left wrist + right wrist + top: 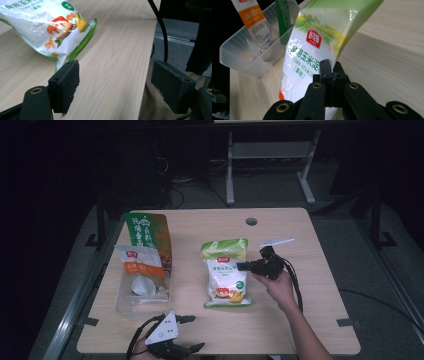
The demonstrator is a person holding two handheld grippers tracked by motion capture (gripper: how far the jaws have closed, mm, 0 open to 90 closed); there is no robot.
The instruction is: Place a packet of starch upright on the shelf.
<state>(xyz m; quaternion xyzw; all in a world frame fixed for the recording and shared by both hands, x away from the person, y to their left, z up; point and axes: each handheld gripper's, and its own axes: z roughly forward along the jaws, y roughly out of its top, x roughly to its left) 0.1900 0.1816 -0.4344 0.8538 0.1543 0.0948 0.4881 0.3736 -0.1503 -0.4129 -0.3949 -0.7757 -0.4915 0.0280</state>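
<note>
Status: the pick-up is made; the placement is not.

The right gripper (248,266) has its jaws closed on the right edge of the corn starch bag (227,272), pinching the film between the pads, as the right gripper view confirms. The bag sits at the middle of the table (300,320). Its upper part appears raised and tilted toward the gripper, while its lower end still seems to rest on the table.

The clear plastic bin (122,302) stands at the left of the table, well apart from the bag. It already holds two packets standing upright: an orange-and-white packet (138,265) and a taller green packet (147,232) behind it.

The left gripper (192,332) lies at the near edge of the table with its jaws spread wide and nothing between them.

Judged remaining work, if the bag is to join the other packets:
1. Lift the bag clear of the table.
2. Carry it left to the bin.
3. Lower it in and release.
</note>
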